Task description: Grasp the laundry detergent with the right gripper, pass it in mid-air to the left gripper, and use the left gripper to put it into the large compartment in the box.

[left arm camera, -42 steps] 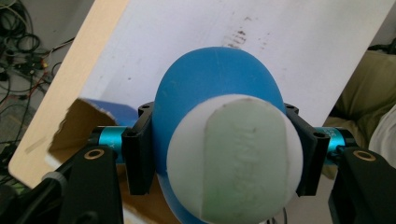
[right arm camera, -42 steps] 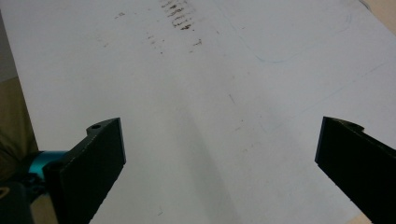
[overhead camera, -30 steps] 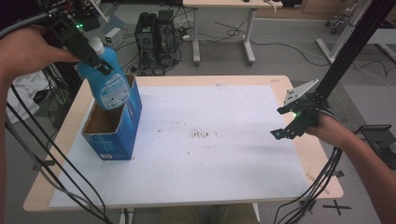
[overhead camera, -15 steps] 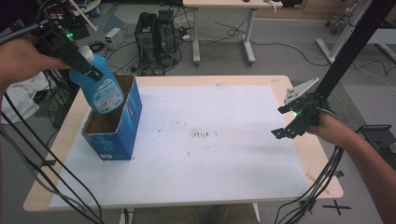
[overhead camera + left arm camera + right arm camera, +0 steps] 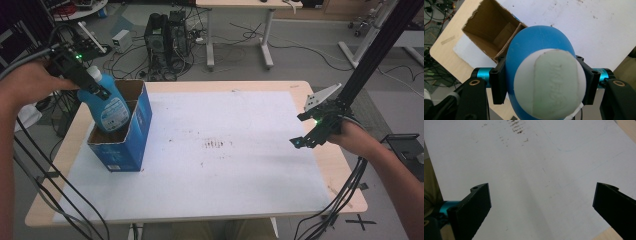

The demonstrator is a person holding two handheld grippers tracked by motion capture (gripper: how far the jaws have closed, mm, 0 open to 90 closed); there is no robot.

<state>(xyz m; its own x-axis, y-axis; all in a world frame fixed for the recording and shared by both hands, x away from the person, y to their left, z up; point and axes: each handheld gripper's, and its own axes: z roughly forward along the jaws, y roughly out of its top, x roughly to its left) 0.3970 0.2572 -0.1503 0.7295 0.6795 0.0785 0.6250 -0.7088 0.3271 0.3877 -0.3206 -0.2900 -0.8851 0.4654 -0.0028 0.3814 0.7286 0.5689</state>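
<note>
Over at the left edge of the table, the left gripper has its jaws clamped on the neck of the blue bottle, just under the white cap. And look at that bottle: it hangs tilted, cap toward the person's left hand, lower half down inside the open top of the blue cardboard box. From the left gripper view the cap fills the middle, the blue shoulder bulges behind it, and the black jaws press in on either side. Beyond the bottle, the brown inside of the box shows, with a cardboard divider splitting it into compartments; which one the bottle sits in, I cannot tell from here.

Across the table, the right gripper hovers above the right side of the white mat, well apart from the box. Its jaws stand wide apart with nothing between them, and in the right gripper view bare mat shows in the gap, with some brown smudges farther off.
</note>
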